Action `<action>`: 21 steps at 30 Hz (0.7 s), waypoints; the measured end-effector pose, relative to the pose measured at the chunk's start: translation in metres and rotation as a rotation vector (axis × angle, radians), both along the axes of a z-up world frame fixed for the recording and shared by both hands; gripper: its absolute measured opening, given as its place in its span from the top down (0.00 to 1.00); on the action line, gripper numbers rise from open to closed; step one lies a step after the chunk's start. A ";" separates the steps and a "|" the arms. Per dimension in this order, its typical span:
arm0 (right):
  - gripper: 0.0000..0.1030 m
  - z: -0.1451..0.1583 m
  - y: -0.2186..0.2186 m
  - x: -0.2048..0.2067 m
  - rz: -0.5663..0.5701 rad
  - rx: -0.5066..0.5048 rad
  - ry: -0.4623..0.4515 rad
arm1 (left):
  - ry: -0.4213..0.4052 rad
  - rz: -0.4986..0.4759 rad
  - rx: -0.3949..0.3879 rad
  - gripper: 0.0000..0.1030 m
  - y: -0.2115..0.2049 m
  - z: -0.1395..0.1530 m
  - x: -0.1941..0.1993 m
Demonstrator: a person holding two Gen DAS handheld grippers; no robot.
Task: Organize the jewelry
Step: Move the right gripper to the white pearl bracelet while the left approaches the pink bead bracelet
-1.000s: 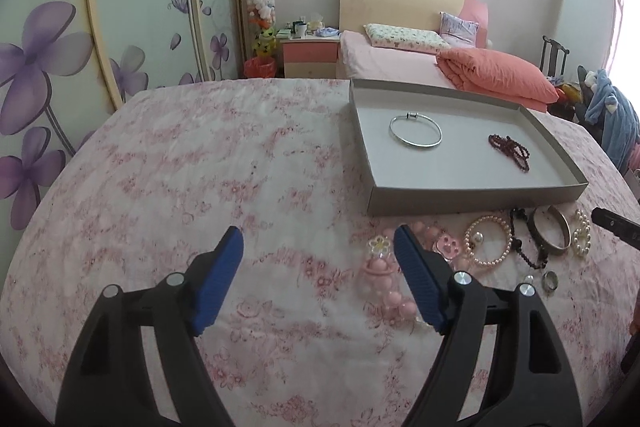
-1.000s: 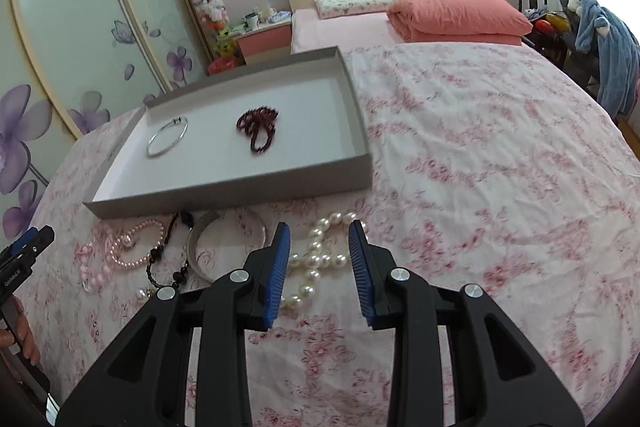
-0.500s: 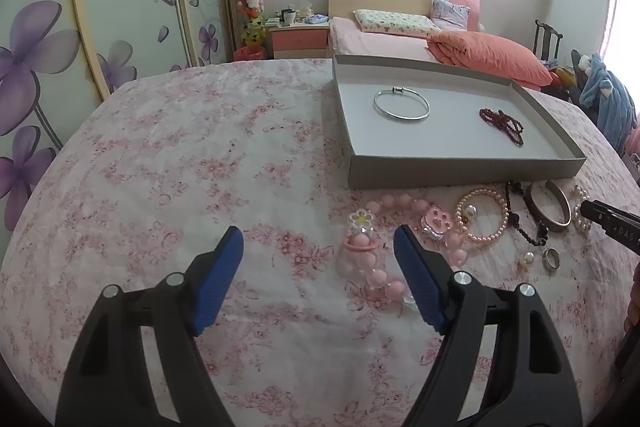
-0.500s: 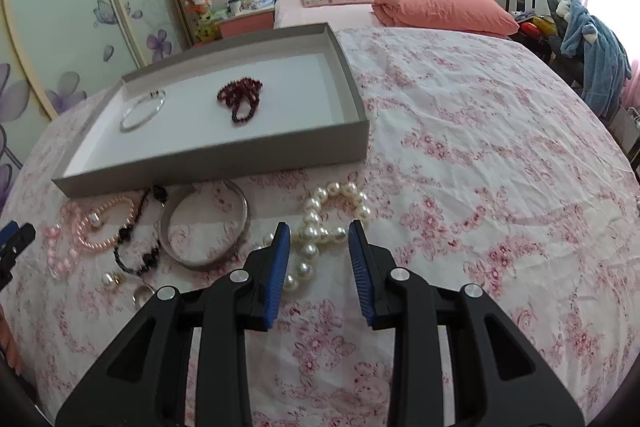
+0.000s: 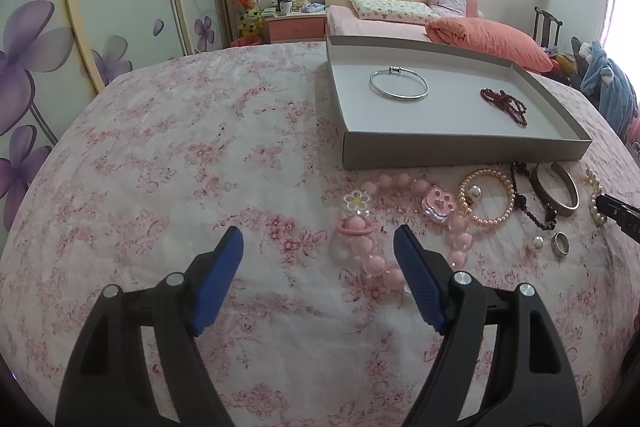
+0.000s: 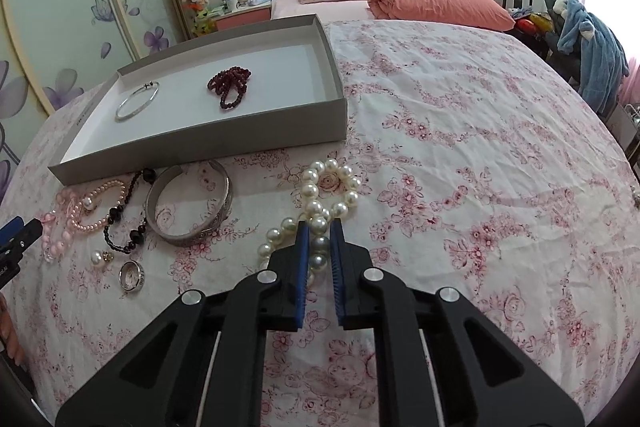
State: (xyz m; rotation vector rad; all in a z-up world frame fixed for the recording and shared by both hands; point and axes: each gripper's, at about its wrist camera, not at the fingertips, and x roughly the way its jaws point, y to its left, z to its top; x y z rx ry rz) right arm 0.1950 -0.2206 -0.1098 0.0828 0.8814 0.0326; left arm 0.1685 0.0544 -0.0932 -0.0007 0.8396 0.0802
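Note:
A grey tray (image 6: 208, 141) (image 5: 460, 149) on the floral bedspread holds a thin silver bangle (image 6: 137, 101) (image 5: 398, 83) and dark red beads (image 6: 230, 87) (image 5: 505, 101). My right gripper (image 6: 319, 227) has its jaws closed on the white pearl necklace (image 6: 328, 189), which still lies on the bedspread. My left gripper (image 5: 318, 237) is open and empty, just left of a pink bead necklace (image 5: 376, 227). A pink pearl bracelet (image 5: 486, 197), black beads (image 6: 128, 215), wide silver bangle (image 6: 190, 205), ring (image 6: 131, 275) and pearl earring (image 6: 96, 258) lie loose in front of the tray.
A second bed with an orange duvet (image 6: 440, 5) stands behind. A wardrobe with purple flowers (image 5: 24, 75) is on the left. A chair with blue clothes (image 6: 588, 43) is at the right. The right gripper's tip shows at the edge of the left wrist view (image 5: 618, 213).
My right gripper has moved forward and down onto the pearl necklace and its jaws have narrowed around the pearls. My left gripper has drifted left, staying open.

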 end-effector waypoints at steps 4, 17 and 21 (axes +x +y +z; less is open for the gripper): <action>0.89 0.001 -0.001 0.001 0.001 -0.003 0.001 | 0.024 -0.008 -0.002 0.26 -0.004 -0.004 0.005; 0.88 0.000 0.001 0.002 0.003 0.011 0.001 | 0.076 -0.015 -0.010 0.36 -0.015 -0.012 0.026; 0.88 -0.001 0.000 0.002 0.003 0.014 0.001 | 0.071 -0.023 -0.011 0.47 -0.016 -0.012 0.029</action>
